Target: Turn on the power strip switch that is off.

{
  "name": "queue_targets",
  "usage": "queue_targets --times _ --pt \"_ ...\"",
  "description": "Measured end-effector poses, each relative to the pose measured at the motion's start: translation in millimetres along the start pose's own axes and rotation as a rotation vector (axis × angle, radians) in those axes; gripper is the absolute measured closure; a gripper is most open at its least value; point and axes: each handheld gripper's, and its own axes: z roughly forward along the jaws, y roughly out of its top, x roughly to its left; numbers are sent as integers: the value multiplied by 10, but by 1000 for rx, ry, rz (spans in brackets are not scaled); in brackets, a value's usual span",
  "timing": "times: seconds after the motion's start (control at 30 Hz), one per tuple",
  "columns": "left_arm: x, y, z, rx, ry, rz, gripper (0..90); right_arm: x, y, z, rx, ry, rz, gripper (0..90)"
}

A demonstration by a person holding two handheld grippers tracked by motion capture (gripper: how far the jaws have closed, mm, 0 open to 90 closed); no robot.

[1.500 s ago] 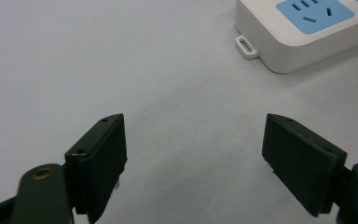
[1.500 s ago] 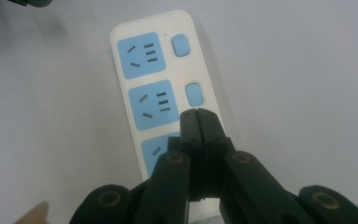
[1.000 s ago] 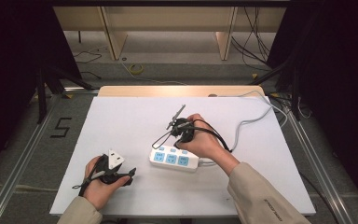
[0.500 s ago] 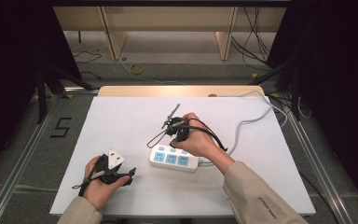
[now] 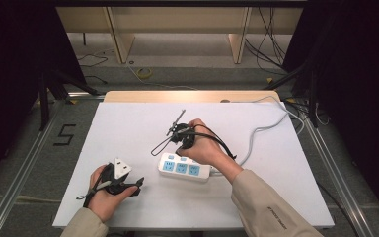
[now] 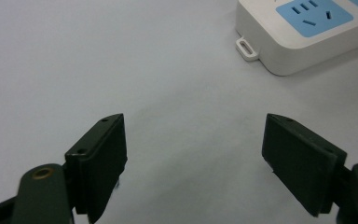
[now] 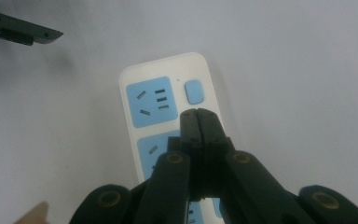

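While the right gripper (image 7: 198, 114) hovered over the power strip (image 5: 184, 167), its two black jaws were pressed flat together with nothing between them, their joined tip pointing down just beside the small blue switch (image 7: 194, 91) at the strip's end. Closing the jaws that way made a single narrow point, which I judged suited to pressing a small button rather than to gripping anything. The strip lay flat on the white table (image 5: 128, 123), near its middle and toward the person's side, blue sockets facing up, with its pale cord (image 5: 266, 129) trailing off to the far right edge, so the switch end was left free to reach from above.

Nearer the front left of the table, the left gripper (image 6: 193, 156) rested low in the person's left hand (image 5: 106, 195), jaws spread wide apart and holding nothing. In the left gripper view its jaws pointed across bare table toward a corner of the strip, where a small mounting tab (image 6: 247, 49) stuck out. Parked apart like that, it seemed to be staying out of the way, though it was close enough to steady the strip if it slid.
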Motion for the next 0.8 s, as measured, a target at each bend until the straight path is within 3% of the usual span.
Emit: queue_targets --times 0.8 --pt "4 2 -6 0 0 1 219 -14 125 194 17 13 31 900"
